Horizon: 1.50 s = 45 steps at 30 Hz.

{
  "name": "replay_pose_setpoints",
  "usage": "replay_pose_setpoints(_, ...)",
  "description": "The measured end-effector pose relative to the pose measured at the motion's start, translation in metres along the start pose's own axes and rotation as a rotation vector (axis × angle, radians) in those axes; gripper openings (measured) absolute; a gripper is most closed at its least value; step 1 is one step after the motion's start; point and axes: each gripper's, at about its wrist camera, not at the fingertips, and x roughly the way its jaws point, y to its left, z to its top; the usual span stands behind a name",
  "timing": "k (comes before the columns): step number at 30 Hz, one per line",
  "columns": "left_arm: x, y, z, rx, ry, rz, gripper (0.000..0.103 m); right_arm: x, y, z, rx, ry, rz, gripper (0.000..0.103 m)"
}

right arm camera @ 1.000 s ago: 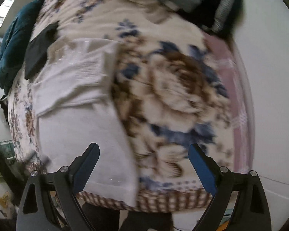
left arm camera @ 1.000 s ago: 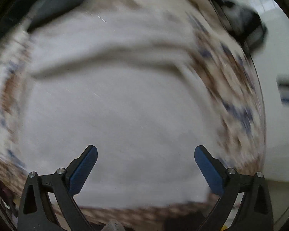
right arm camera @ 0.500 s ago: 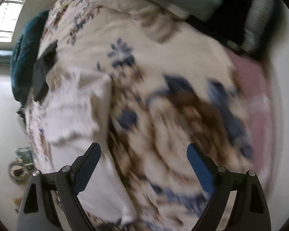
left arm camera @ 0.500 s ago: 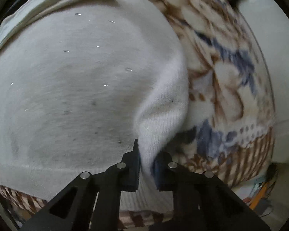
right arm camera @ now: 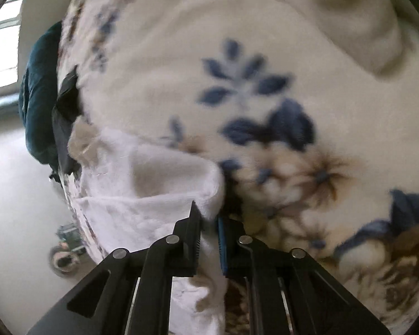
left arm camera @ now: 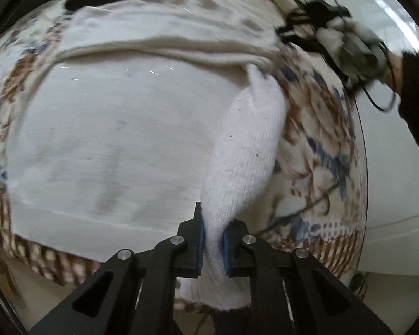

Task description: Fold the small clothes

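While the white garment (left arm camera: 120, 139) lies spread on the floral blanket (left arm camera: 315, 145), the left claw (left arm camera: 211, 240) is clamped on its lifted edge; the right claw (right arm camera: 209, 237) pinches another corner.

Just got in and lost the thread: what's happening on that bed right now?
A person is folding a white knitted garment spread on a floral blanket. The left gripper is shut on the garment's right-hand edge, pulled up into a ridge. The right gripper is shut on another part of that edge. No fold is laid over yet.
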Motion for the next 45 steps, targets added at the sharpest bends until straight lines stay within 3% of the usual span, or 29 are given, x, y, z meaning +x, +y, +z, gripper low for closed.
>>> replay_pose_setpoints(7,-0.055,0.098,-0.006,-0.186,-0.080,-0.029,0.008,-0.041,0.120,-0.020,-0.185,-0.051,-0.072,0.009)
replay_pose_setpoints(12,-0.070,0.166,-0.015,-0.317,-0.123,-0.062,0.008,-0.030,0.242,-0.037,-0.318,-0.044,-0.115,0.008)
replay_pose_setpoints(15,-0.070,0.212,-0.023,-0.415,-0.118,-0.114,0.008,0.001,0.314,-0.046,-0.397,-0.032,-0.165,0.008)
replay_pose_setpoints(18,-0.067,0.254,-0.028,-0.489,-0.110,-0.146,0.008,0.058,0.387,-0.055,-0.471,-0.015,-0.237,0.007)
replay_pose_setpoints(24,-0.038,0.320,-0.037,-0.569,-0.056,-0.189,0.008,0.185,0.473,-0.076,-0.583,0.022,-0.422,0.007)
replay_pose_setpoints(28,-0.012,0.349,-0.044,-0.581,0.012,-0.241,0.010,0.250,0.487,-0.085,-0.605,0.054,-0.520,0.007)
replay_pose_setpoints(31,0.006,0.372,-0.047,-0.593,0.080,-0.295,0.016,0.279,0.482,-0.090,-0.579,0.102,-0.518,0.012)
replay_pose_setpoints(34,0.002,0.390,-0.050,-0.592,0.094,-0.323,0.034,0.268,0.467,-0.105,-0.509,0.123,-0.421,0.038)
replay_pose_setpoints(35,-0.001,0.394,-0.050,-0.584,0.090,-0.329,0.040,0.258,0.460,-0.114,-0.504,0.119,-0.403,0.051)
replay_pose_setpoints(36,-0.006,0.397,-0.050,-0.573,0.089,-0.341,0.054,0.241,0.448,-0.131,-0.508,0.105,-0.390,0.058)
replay_pose_setpoints(37,-0.009,0.399,-0.050,-0.566,0.085,-0.350,0.056,0.229,0.438,-0.145,-0.516,0.098,-0.388,0.059)
replay_pose_setpoints(40,-0.009,0.395,-0.044,-0.518,0.116,-0.332,0.056,0.190,0.389,-0.200,-0.504,0.086,-0.414,0.060)
replay_pose_setpoints(45,0.001,0.375,-0.032,-0.432,0.134,-0.293,0.056,0.164,0.259,-0.297,-0.262,0.181,-0.456,0.060)
